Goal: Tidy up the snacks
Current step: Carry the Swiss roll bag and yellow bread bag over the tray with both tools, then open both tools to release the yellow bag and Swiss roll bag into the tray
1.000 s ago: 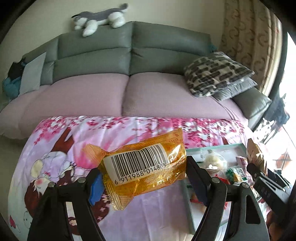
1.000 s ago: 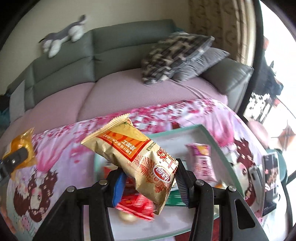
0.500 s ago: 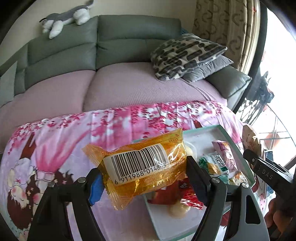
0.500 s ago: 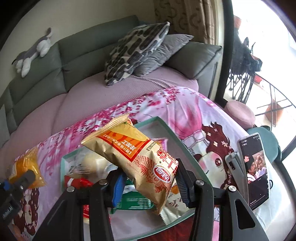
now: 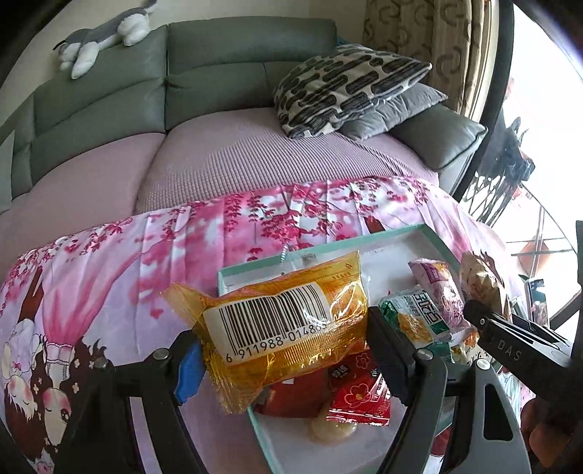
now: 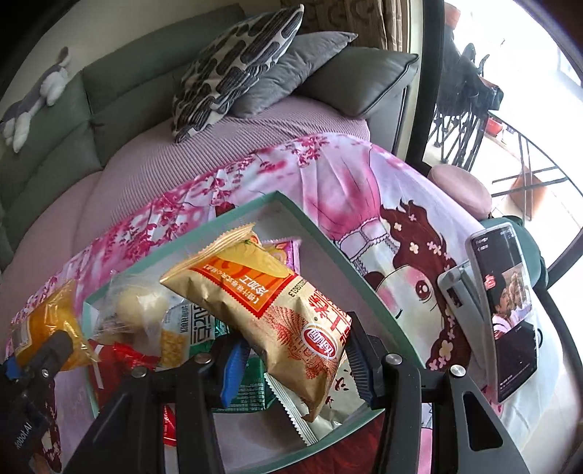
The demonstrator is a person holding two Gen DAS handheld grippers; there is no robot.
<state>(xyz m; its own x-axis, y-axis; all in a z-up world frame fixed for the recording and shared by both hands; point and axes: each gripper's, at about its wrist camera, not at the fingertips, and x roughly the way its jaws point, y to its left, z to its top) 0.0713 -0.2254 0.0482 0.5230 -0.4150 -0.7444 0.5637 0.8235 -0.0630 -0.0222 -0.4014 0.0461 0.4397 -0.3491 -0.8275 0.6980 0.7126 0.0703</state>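
Over teal tray, left gripper clamping orange barcoded packet, right gripper clamping tan chip bag

A grey-green sofa runs along the pale wall, its seat under a lilac ribbed cover. A plush husky lies along the backrest. At the right end a black-and-white patterned cushion leans on a plain grey cushion. Beige patterned curtains hang beside a tall window, where hard daylight floods in over a balcony railing. A pink cartoon-print cloth covers the bench in front, and a round pink stool stands by the window.
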